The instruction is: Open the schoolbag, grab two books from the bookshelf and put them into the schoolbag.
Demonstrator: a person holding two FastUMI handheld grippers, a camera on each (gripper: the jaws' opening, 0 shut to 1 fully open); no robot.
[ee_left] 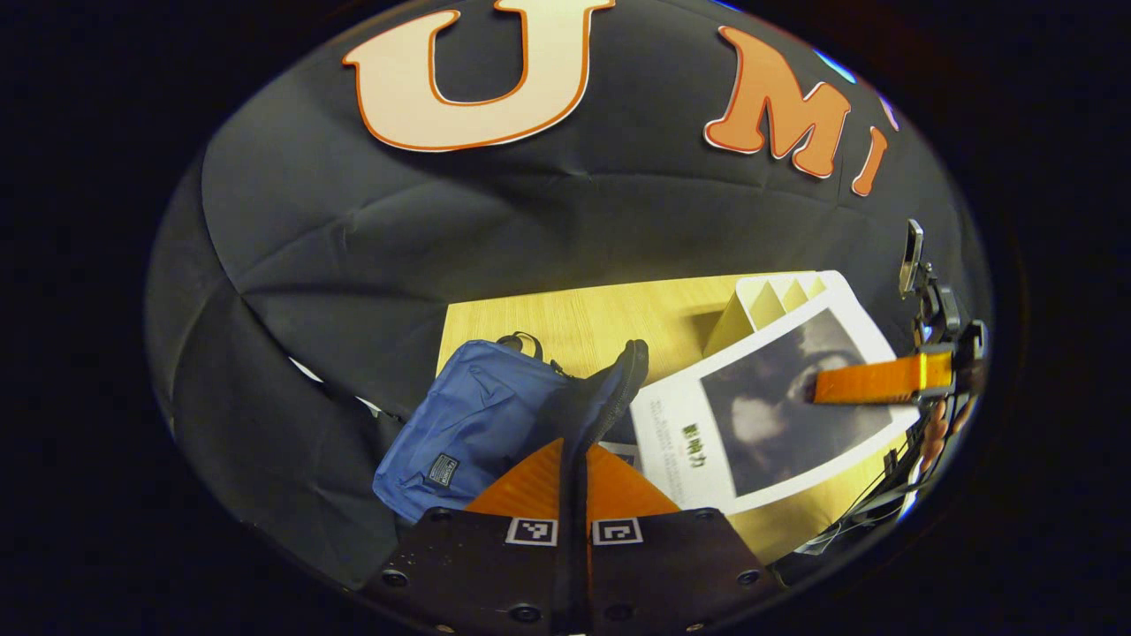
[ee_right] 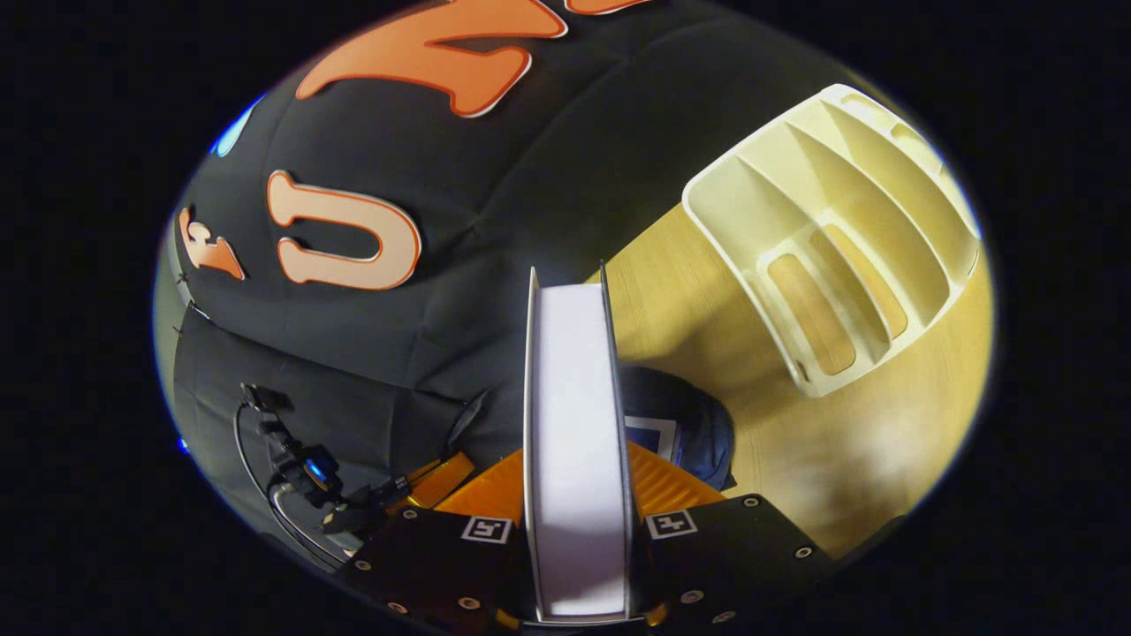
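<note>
The blue schoolbag (ee_left: 482,415) lies on the wooden table (ee_left: 601,318). My left gripper (ee_left: 574,446) is shut on the dark rim of the bag's mouth and holds it up. A white book with a grey picture (ee_left: 769,415) hangs tilted just right of that mouth, pinched by the right gripper (ee_left: 884,378). In the right gripper view the same book (ee_right: 574,424) stands edge-on between the fingers of my right gripper (ee_right: 579,459). The bag (ee_right: 702,424) lies right behind it. The cream bookshelf (ee_right: 839,238) has nothing in its slots.
The bookshelf (ee_left: 778,300) stands at the table's far right corner in the left gripper view. Black cloth wall rises behind the table. A mount with cables (ee_right: 300,468) shows at the lower left of the right gripper view. Bare tabletop (ee_right: 848,459) lies in front of the shelf.
</note>
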